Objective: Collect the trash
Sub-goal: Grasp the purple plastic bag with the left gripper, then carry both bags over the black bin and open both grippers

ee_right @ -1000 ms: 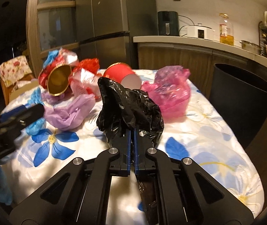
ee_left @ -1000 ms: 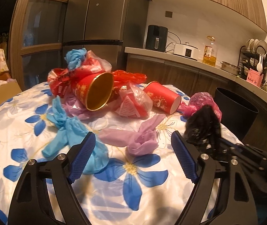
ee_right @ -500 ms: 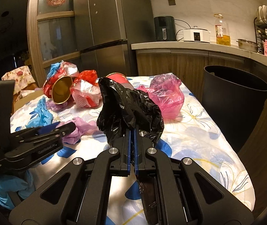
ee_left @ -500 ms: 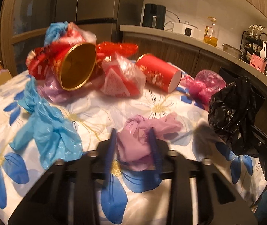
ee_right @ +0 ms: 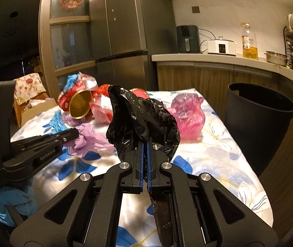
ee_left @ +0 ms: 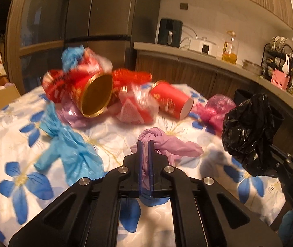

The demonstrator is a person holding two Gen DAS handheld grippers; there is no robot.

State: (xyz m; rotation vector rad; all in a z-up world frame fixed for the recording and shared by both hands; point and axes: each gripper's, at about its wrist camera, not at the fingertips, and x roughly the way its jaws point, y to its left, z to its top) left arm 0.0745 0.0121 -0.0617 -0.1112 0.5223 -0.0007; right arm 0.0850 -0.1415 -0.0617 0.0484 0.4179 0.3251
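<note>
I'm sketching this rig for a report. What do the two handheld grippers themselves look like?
Both match: the left gripper and right gripper are matte black, with angular cut-out linkage arms, silver round bolts and flat blue fingers. The left one's body carries white lettering in the right wrist view. No cables or sleeves show.

The black bag (ee_right: 144, 121) is thin crinkled plastic film with a glossy sheen, as is the pink bag (ee_right: 189, 115), which is translucent. The purple bag (ee_left: 167, 144) and blue bag (ee_left: 72, 152) look softer and more matt. The red cup (ee_left: 171, 100) seems smooth paper; the larger cup (ee_left: 97, 94) has a shiny gold lining. The tablecloth (ee_right: 218, 154) is satiny, the bin (ee_right: 257, 119) matt black plastic.
</note>
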